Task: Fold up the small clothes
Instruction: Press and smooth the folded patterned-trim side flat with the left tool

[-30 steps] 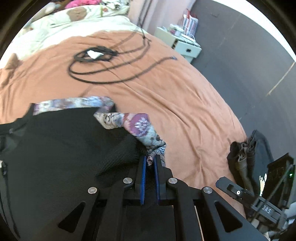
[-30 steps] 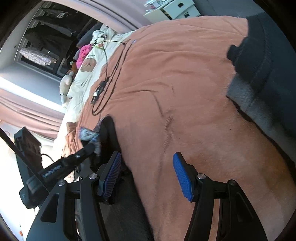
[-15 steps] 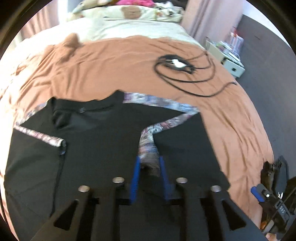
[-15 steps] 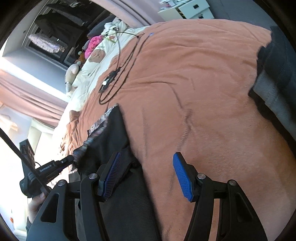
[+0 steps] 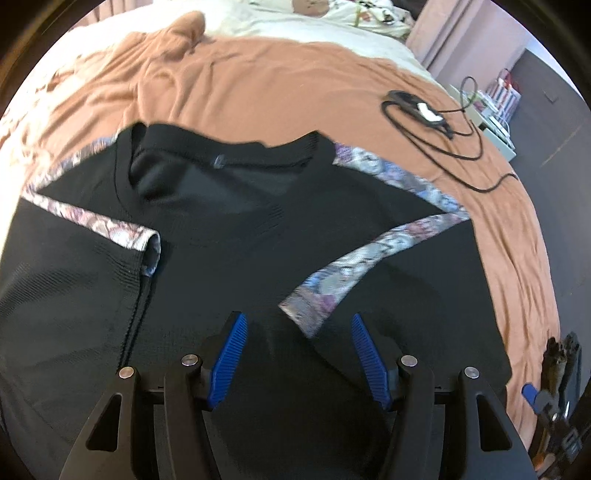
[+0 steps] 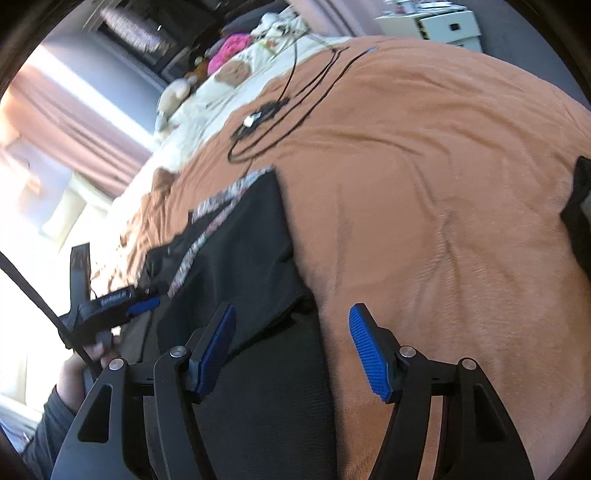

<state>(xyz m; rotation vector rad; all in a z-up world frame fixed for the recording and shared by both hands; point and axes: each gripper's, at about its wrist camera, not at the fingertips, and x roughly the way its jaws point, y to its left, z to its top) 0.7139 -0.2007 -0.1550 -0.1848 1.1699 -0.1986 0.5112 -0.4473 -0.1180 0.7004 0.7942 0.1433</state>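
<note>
A black top (image 5: 221, 229) with flowered trim lies spread on the orange bedspread (image 5: 258, 81), neck at the far side. Its right sleeve (image 5: 343, 273) is folded inward across the body, cuff end just ahead of my left gripper (image 5: 297, 321). That gripper's jaws are opening and the pads are off the cloth. In the right wrist view, my right gripper (image 6: 291, 314) hovers at the top's (image 6: 251, 251) right edge, one finger over black cloth, the other over bedspread (image 6: 424, 184); its jaws are opening a little with nothing pinched. The left gripper (image 6: 122, 302) shows there too, held in a hand.
A coiled black cable (image 5: 436, 122) lies on the bedspread beyond the top. Dark clothes (image 6: 580, 206) sit at the bed's right side. Pillows and soft toys (image 6: 229, 70) are at the head; a white nightstand (image 6: 436, 22) stands beside the bed.
My left gripper carried the flowered sleeve inward over the top, then opened and let it go. The right gripper stayed open and shifted slightly along the top's edge.
</note>
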